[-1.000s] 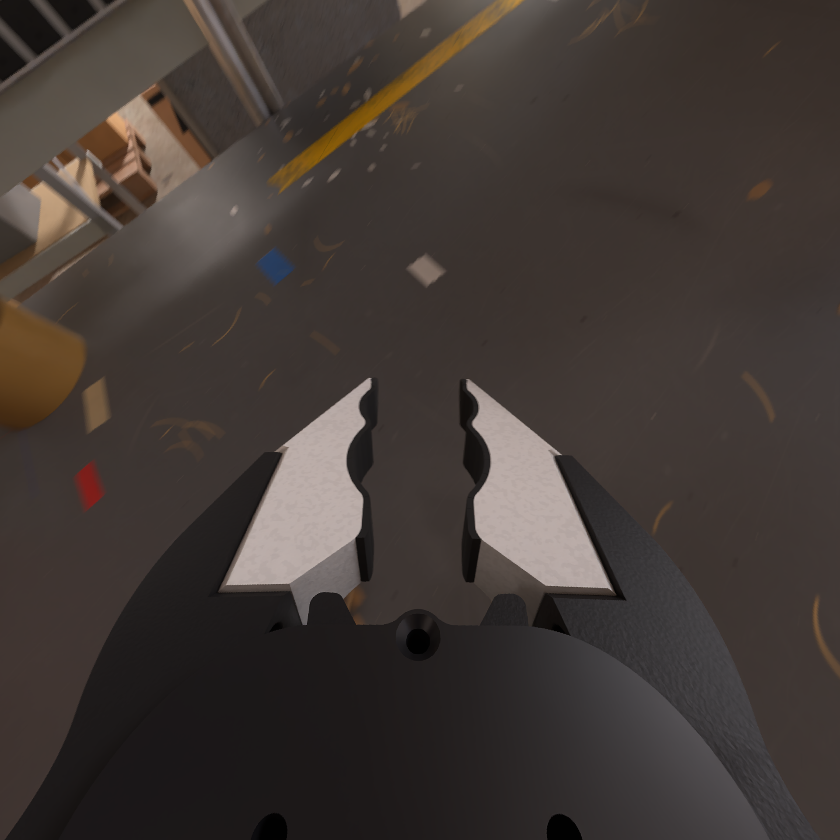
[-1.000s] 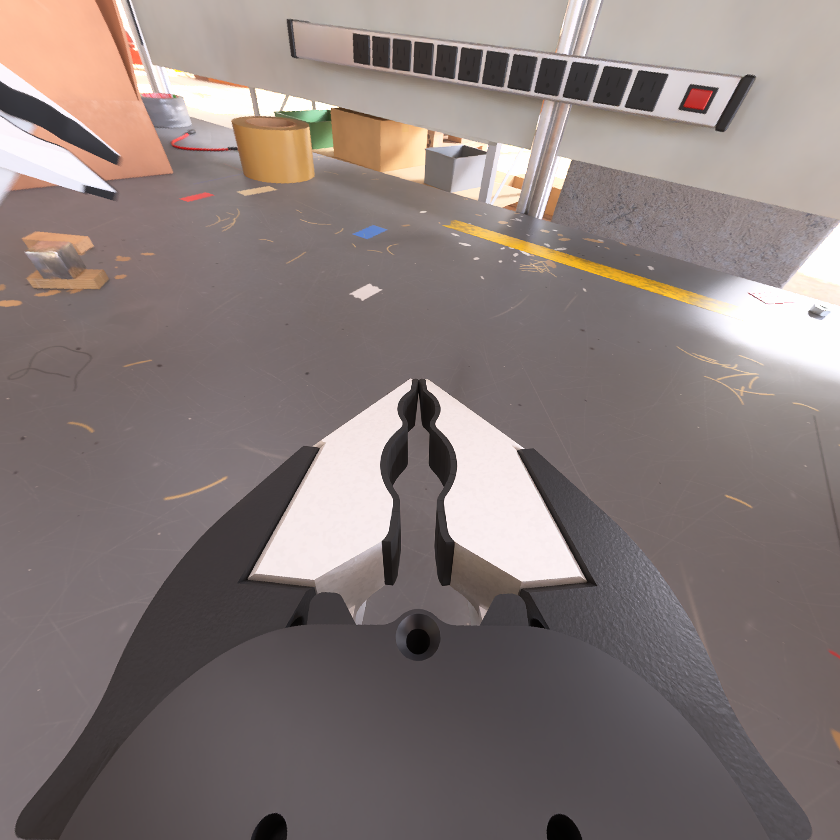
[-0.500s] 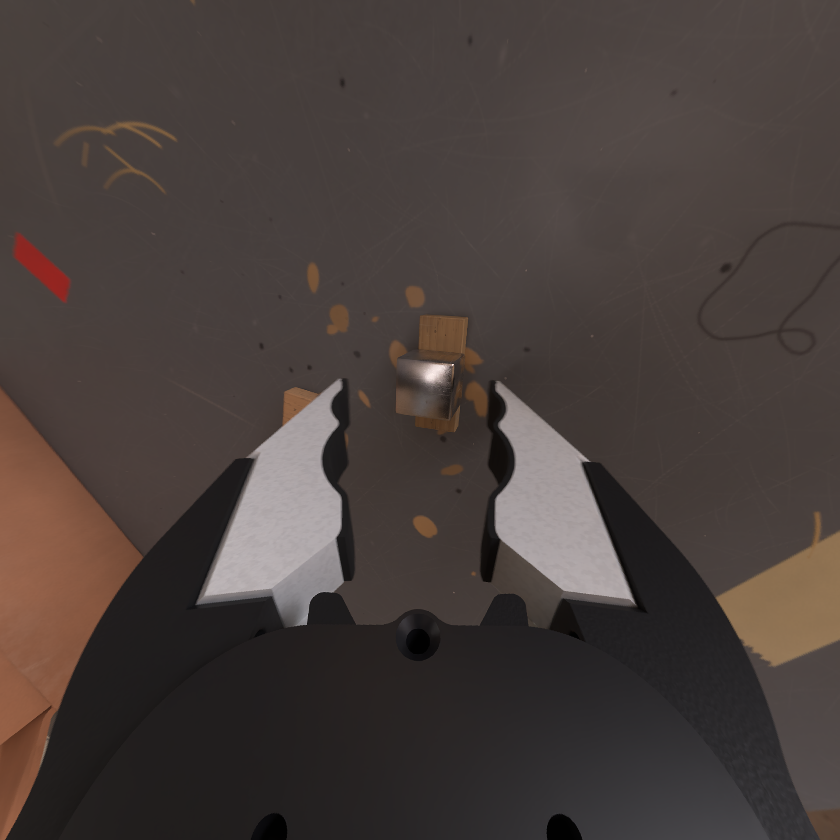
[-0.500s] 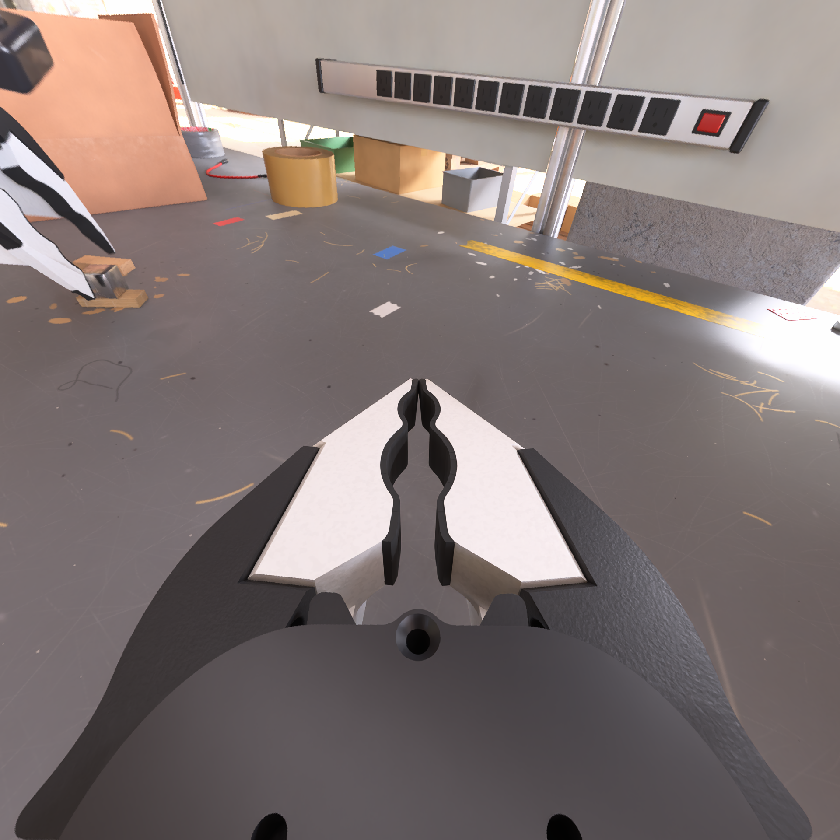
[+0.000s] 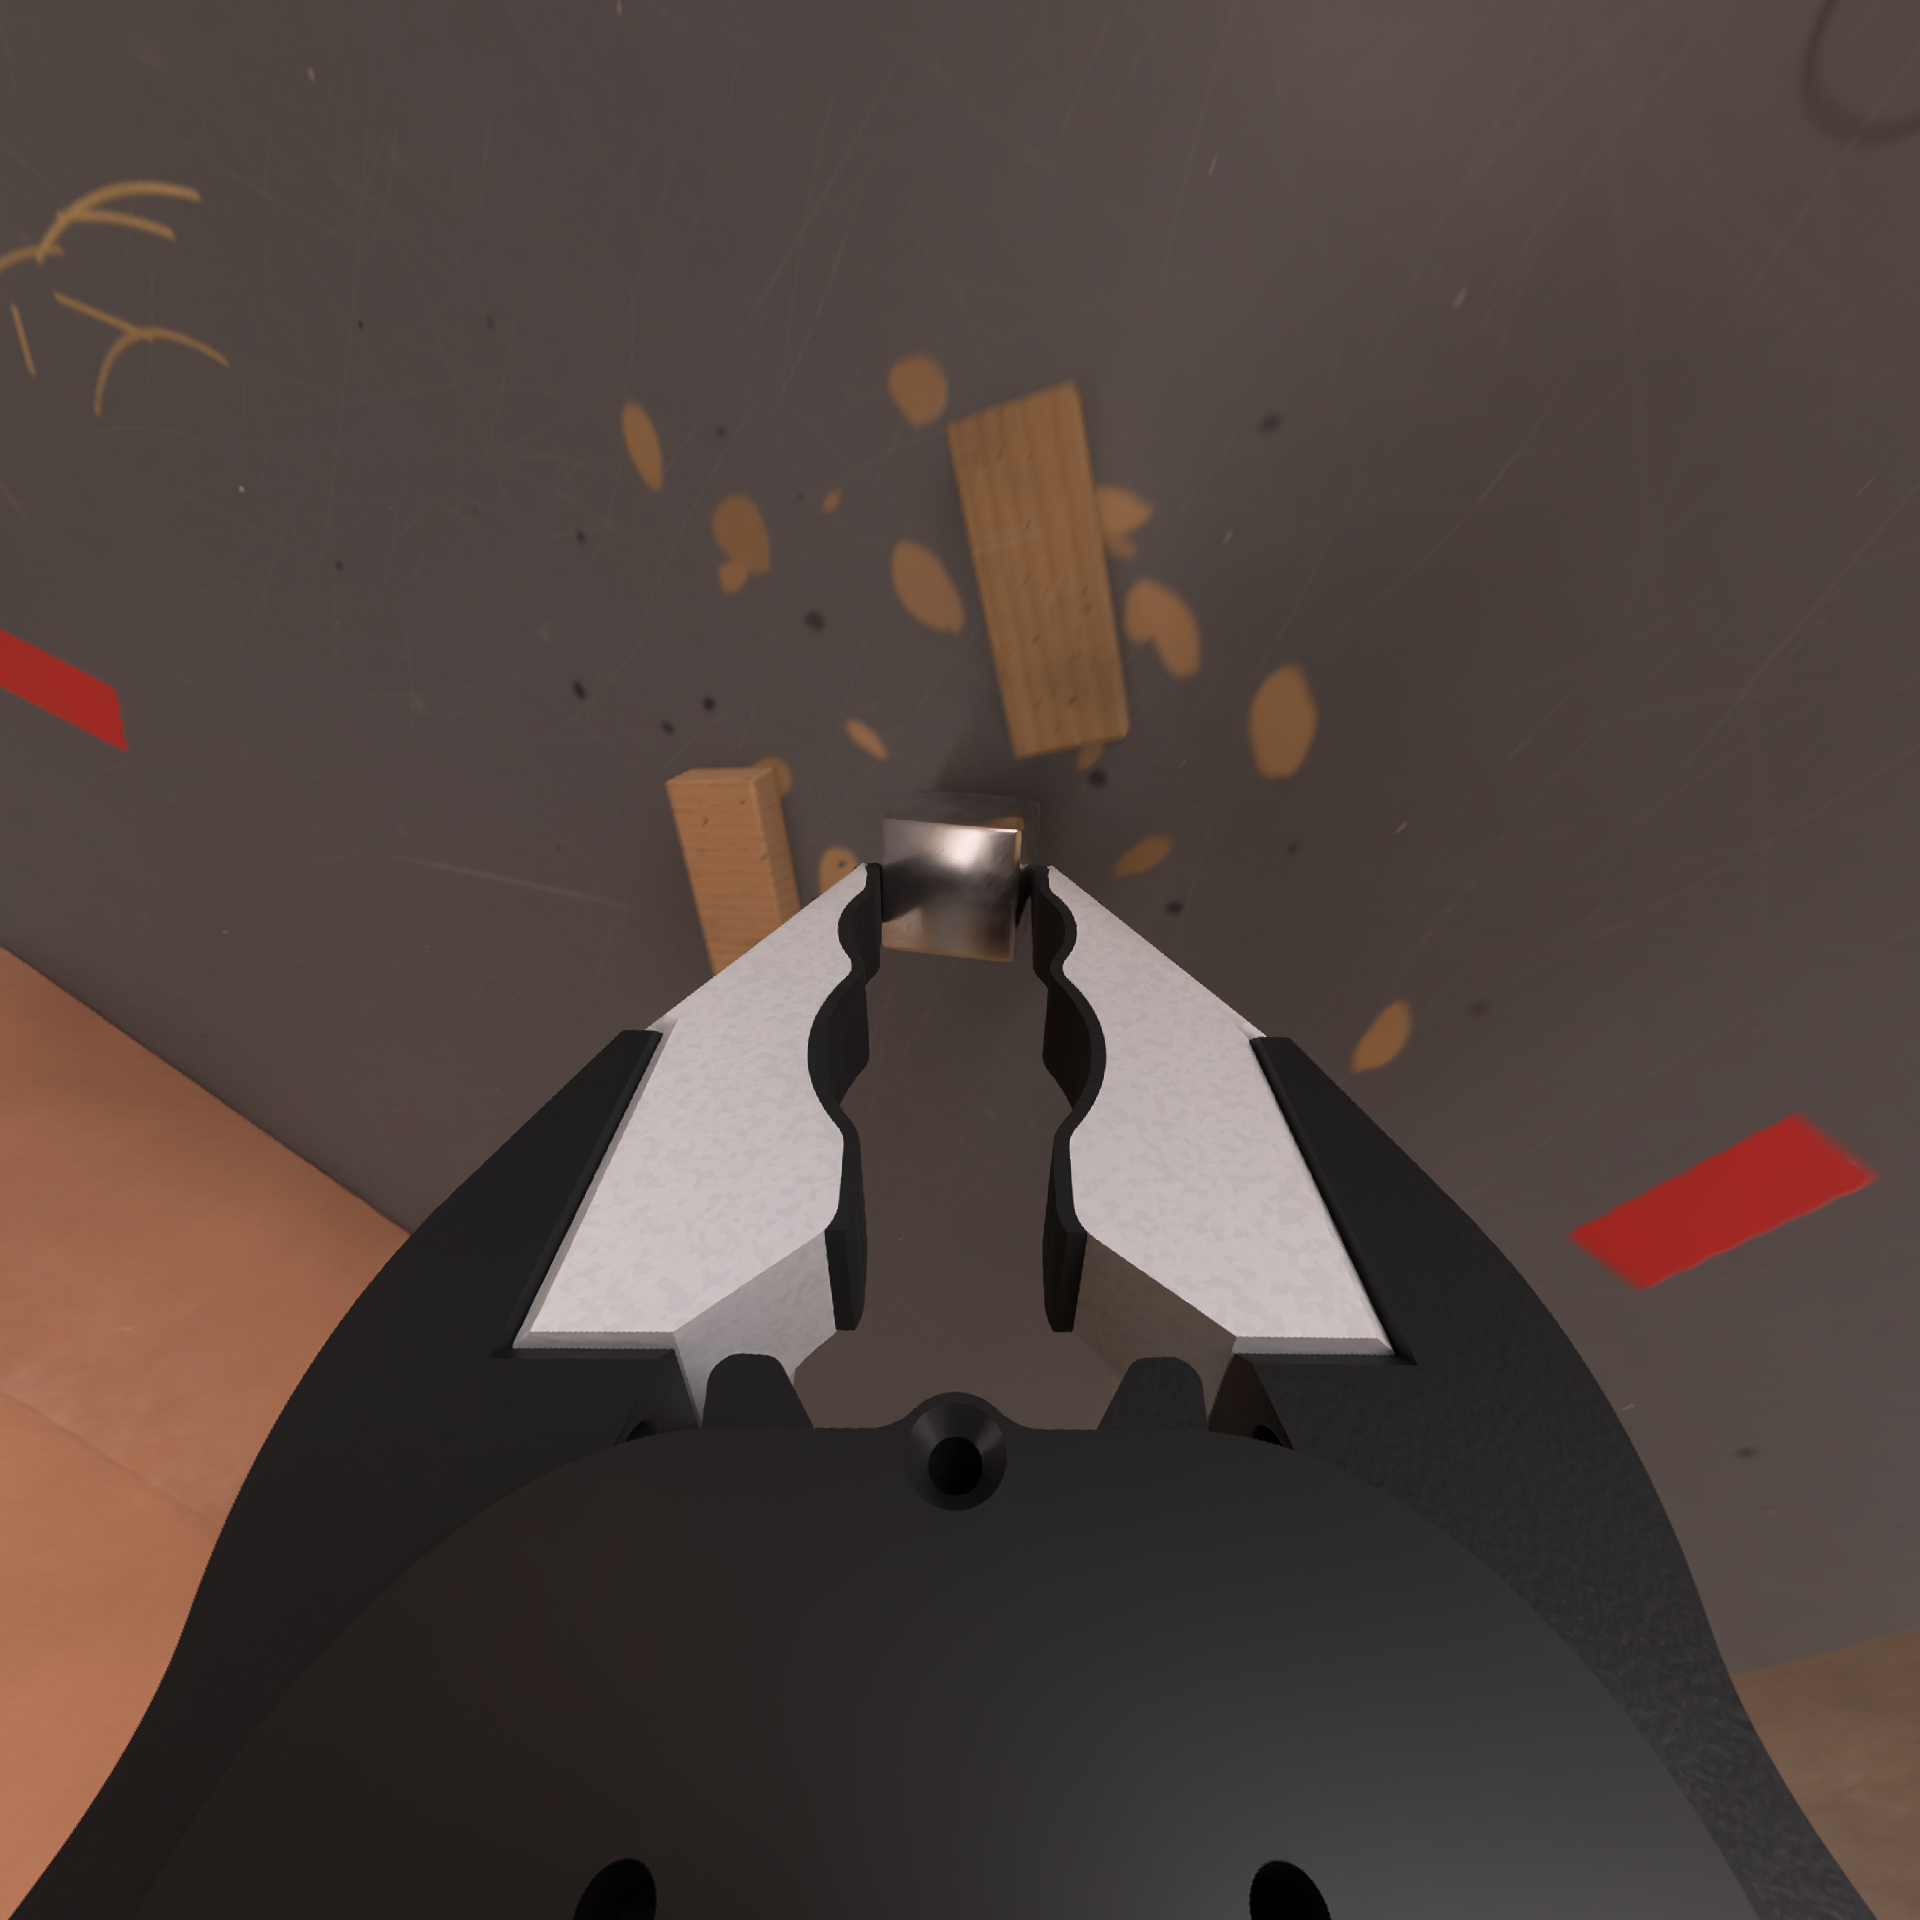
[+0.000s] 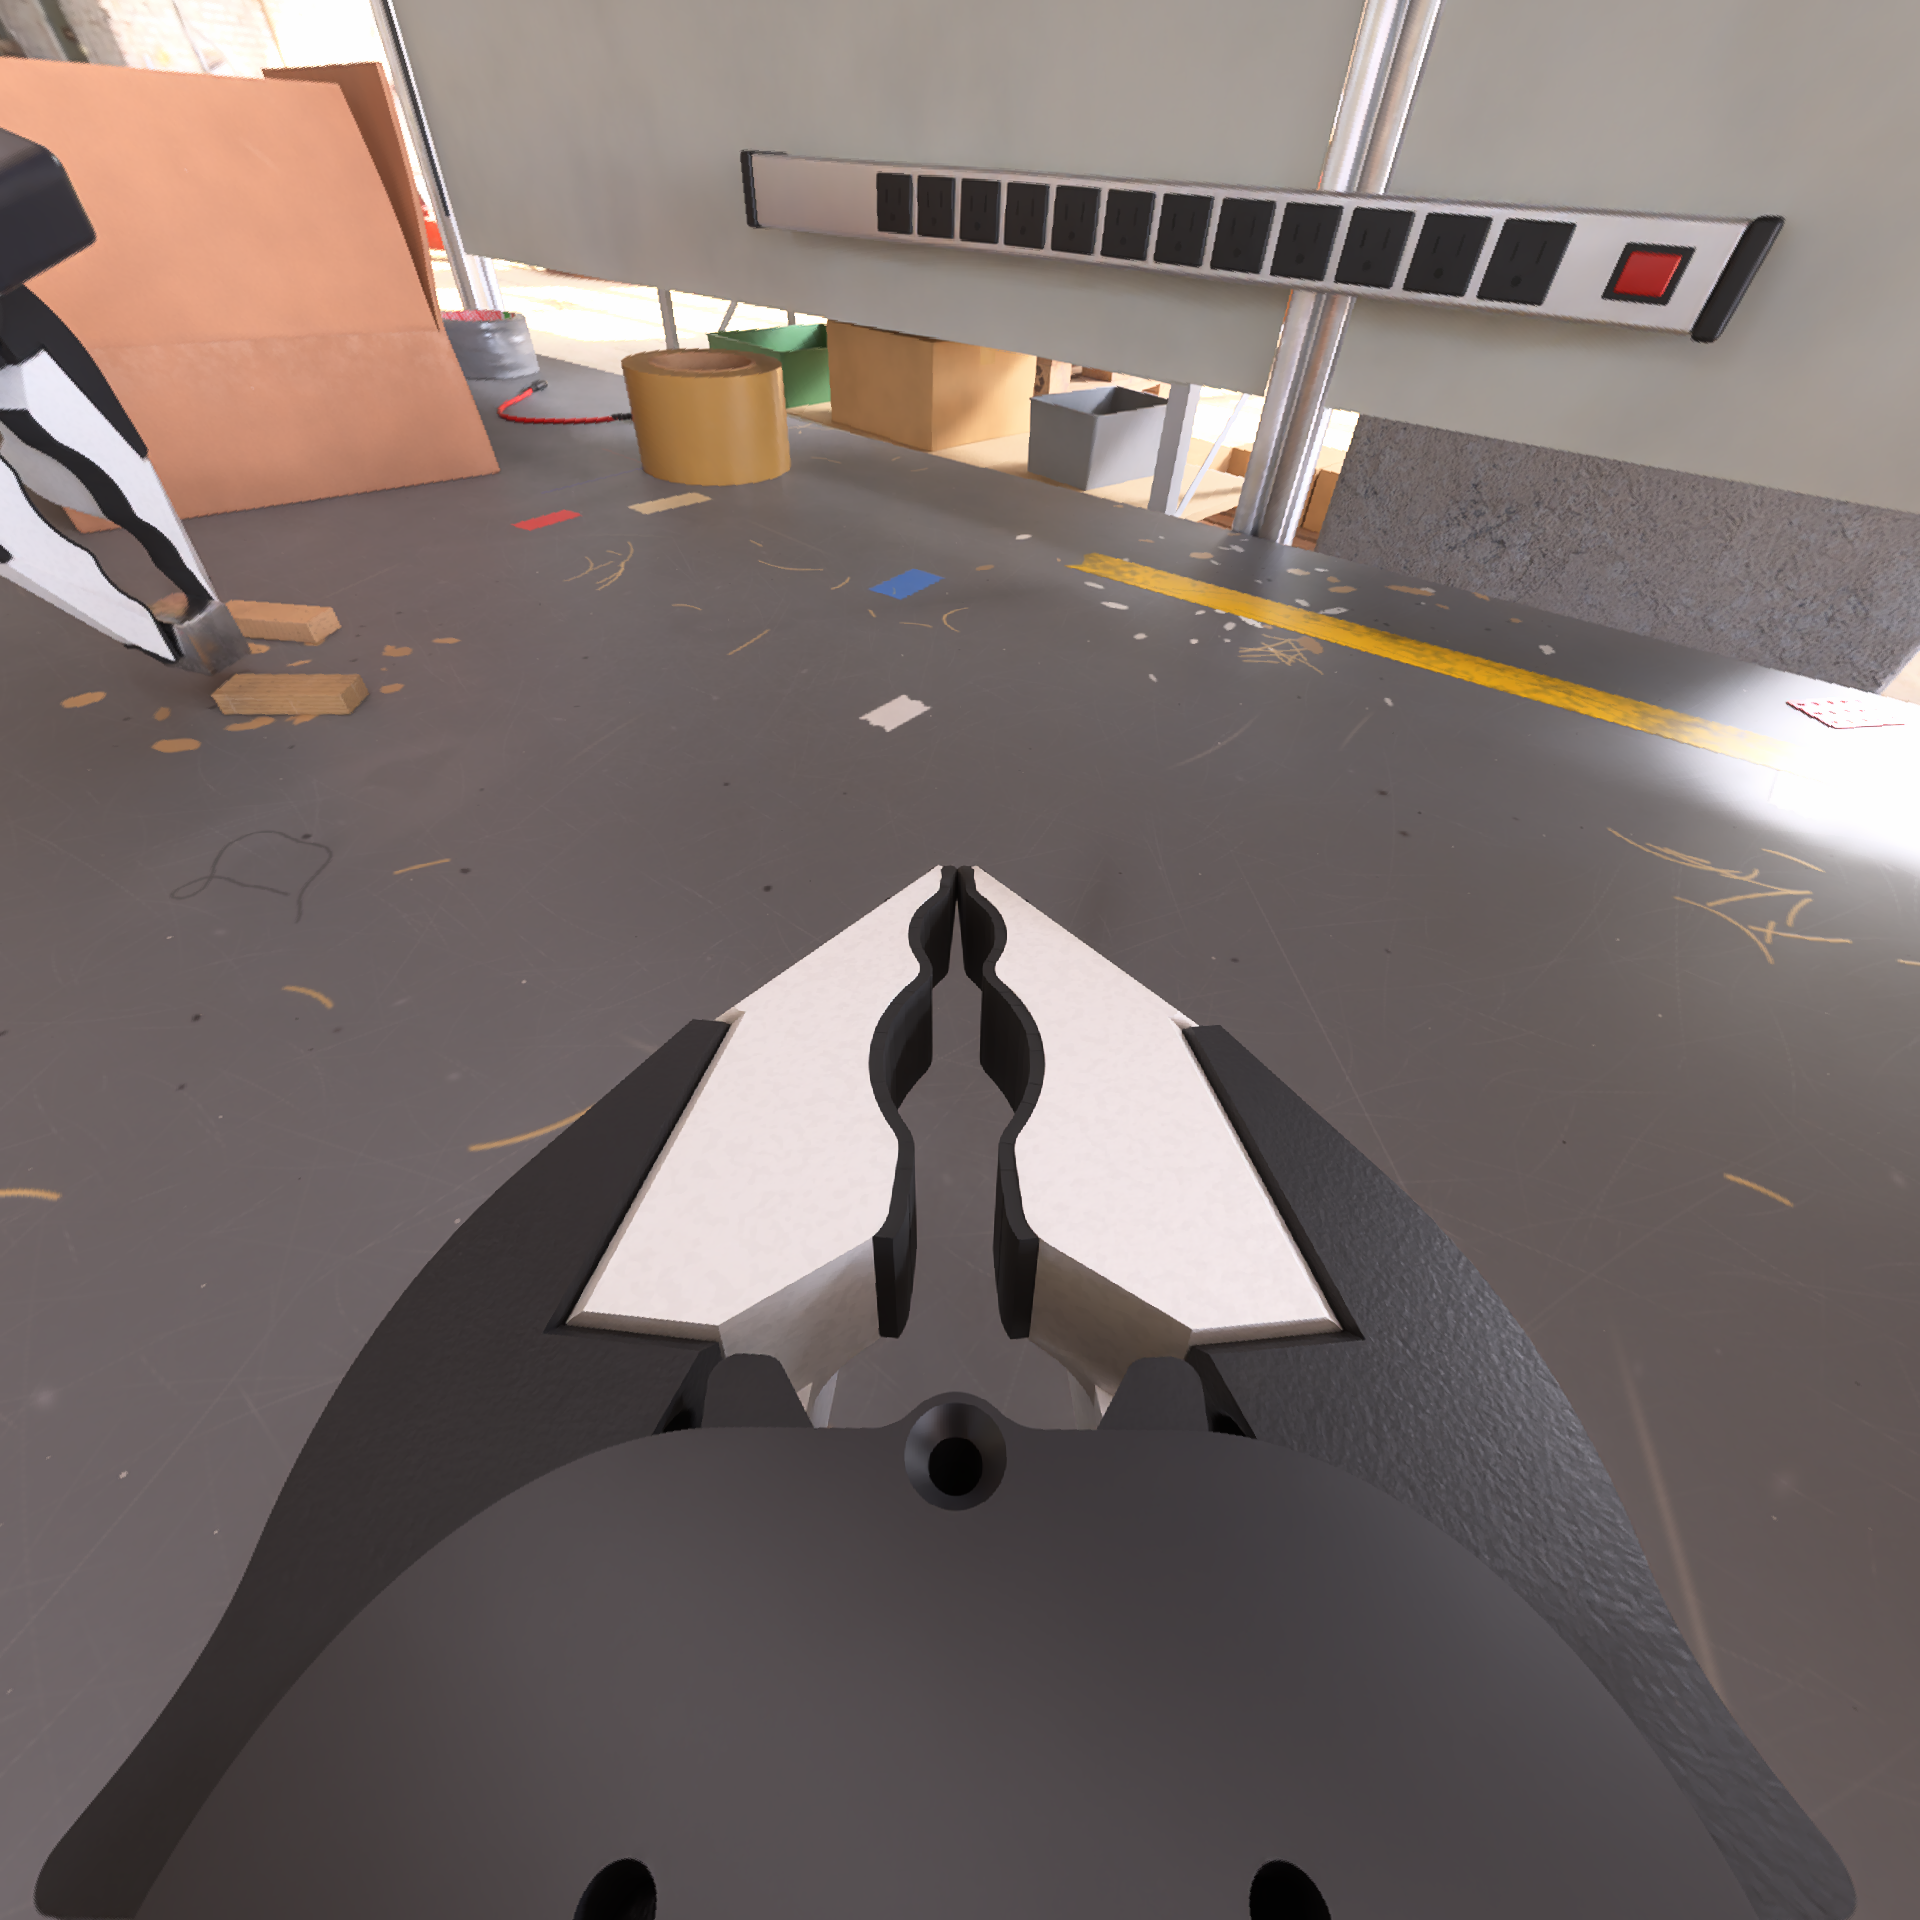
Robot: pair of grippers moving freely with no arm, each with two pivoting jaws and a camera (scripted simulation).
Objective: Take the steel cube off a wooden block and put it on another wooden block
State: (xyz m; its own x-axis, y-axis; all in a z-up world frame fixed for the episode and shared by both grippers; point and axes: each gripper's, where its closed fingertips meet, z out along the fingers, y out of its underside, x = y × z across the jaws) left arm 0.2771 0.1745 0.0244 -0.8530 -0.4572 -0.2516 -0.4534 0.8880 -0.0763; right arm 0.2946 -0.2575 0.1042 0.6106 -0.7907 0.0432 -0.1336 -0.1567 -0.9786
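- My left gripper [image 5: 953, 883] points steeply down at the dark grey bench [image 5: 1455, 416]. Its jaws are clenched on the small shiny steel cube [image 5: 948, 883], one fingertip against each side face.
- In the right wrist view the cube [image 6: 213, 636] sits at the tip of the left gripper [image 6: 171, 629], between the two blocks. I cannot tell from either view whether it clears the bench surface or touches it.
- The longer pale wooden block with lengthwise grain [image 5: 1037, 569] lies flat just beyond the cube, its top bare. The shorter light wooden block [image 5: 730, 862] lies to the left, partly hidden behind the left finger [image 5: 727, 1091]. Neither block carries the cube.
- Tan wood chips [image 5: 925, 587] are scattered around both blocks.
- My right gripper [image 6: 956, 873] hangs well apart from the blocks over open bench, jaws closed on nothing, tips together.
- Background, right wrist view: brown cardboard sheet [image 6: 260, 312] leaning at far left, roll of tan tape [image 6: 709, 416] at the bench's far edge, silver power strip with a red switch [image 6: 1247, 244] on the grey panel, and a yellow stripe [image 6: 1423, 655] across the bench.
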